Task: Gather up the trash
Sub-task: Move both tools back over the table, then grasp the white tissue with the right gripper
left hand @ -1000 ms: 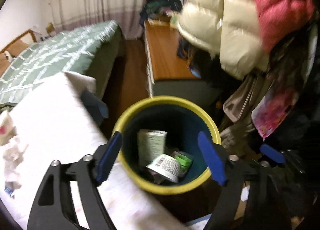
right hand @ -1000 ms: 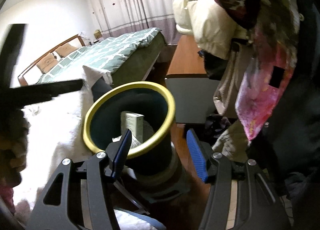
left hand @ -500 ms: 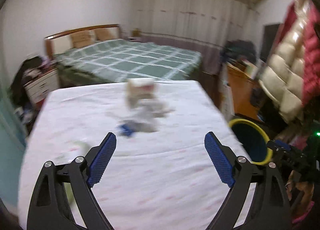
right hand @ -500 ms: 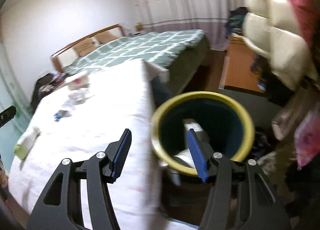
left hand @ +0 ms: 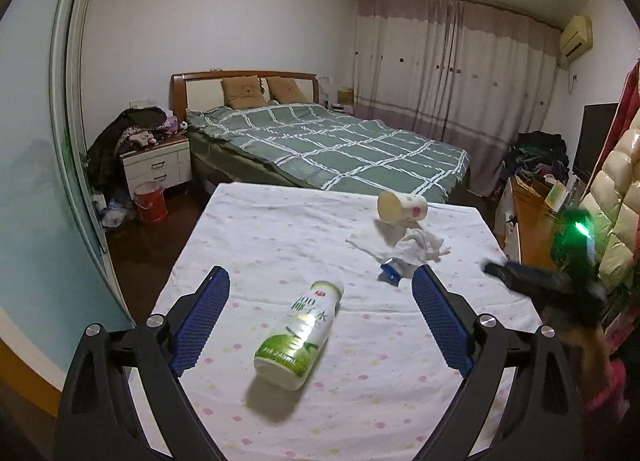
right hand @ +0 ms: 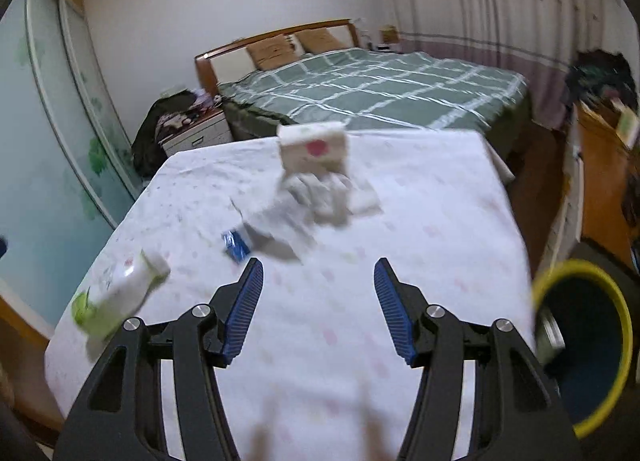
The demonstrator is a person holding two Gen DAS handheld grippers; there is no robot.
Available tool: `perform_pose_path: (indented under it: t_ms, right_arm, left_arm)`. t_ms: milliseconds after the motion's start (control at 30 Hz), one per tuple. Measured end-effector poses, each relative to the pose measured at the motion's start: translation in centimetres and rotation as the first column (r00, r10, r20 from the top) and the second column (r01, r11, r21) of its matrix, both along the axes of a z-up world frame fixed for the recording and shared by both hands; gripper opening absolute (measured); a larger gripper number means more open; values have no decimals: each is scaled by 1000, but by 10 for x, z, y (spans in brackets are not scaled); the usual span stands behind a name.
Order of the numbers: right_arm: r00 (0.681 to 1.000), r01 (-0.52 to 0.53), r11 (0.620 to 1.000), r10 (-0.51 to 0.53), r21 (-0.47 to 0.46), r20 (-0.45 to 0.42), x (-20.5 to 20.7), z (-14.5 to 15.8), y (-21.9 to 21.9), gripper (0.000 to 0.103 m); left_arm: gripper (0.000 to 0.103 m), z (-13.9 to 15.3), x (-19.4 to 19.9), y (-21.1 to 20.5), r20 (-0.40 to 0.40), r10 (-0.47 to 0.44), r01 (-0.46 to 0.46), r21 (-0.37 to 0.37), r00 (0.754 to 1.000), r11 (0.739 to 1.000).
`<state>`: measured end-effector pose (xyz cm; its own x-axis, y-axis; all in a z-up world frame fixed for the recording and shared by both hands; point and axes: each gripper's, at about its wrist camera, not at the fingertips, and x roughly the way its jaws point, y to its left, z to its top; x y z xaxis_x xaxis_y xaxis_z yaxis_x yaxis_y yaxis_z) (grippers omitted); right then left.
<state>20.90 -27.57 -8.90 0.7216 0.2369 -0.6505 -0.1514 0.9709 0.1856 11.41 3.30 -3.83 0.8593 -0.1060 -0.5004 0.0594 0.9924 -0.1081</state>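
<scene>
Both grippers had swung from the bin (right hand: 584, 345) back over the worktop (left hand: 320, 221), left gripper (left hand: 320, 321) just spread empty around the bottle (left hand: 298, 335), right gripper (right hand: 318, 307) released, ready for another pickup.

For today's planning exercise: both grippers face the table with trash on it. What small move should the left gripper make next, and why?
Probably ease the left gripper forward and down over the green-and-white bottle. Its jaws have just been opening, stand wide and hold nothing, and the bottle lies on its side on the tablecloth directly ahead, the nearest piece of trash.
</scene>
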Motion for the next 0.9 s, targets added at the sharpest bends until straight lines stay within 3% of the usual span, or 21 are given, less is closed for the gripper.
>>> perform_pose_path:
  t_ms: [133, 233, 467, 533, 567, 600, 633, 733, 900]
  right_arm:
    - [1000, -8, 999, 7, -43, -25, 61, -11, 24, 52]
    - [997, 28, 999, -29, -26, -70, 99, -25, 19, 47]
    - [988, 74, 997, -78, -30, -134, 149, -50, 11, 42]
    - [985, 72, 997, -73, -16, -155, 155, -56, 10, 37]
    - [985, 63, 998, -65, -13, -161, 155, -57, 11, 28]
    - [984, 50, 999, -51, -11, -169, 156, -58, 12, 11]
    - [984, 41, 999, -42, -11, -173, 156, -58, 13, 6]
    - [988, 32, 999, -33, -8, -154, 141, -48, 13, 0]
    - [997, -15, 1000, 15, 2, -77, 95, -16, 17, 0]
  left_arm:
    - [91, -12, 2, 7, -30, -11, 10, -25, 1000, 1000]
    - [91, -20, 5, 7, -50, -17, 15, -24, 999, 1000]
    - [91, -37, 21, 9, -92, -20, 18, -29, 996, 999]
    - [91, -42, 25, 10, -102, -23, 19, -38, 995, 999]
    - [91, -44, 27, 10, -104, -24, 20, -42, 994, 999]
    - [91, -45, 28, 10, -106, -25, 21, -43, 994, 999]
    - [91, -46, 28, 9, -107, -27, 23, -43, 994, 999]
    - [91, -47, 28, 6, -113, -35, 30, -43, 993, 999]
    - [91, -48, 24, 0, -111, -51, 47, -45, 992, 998]
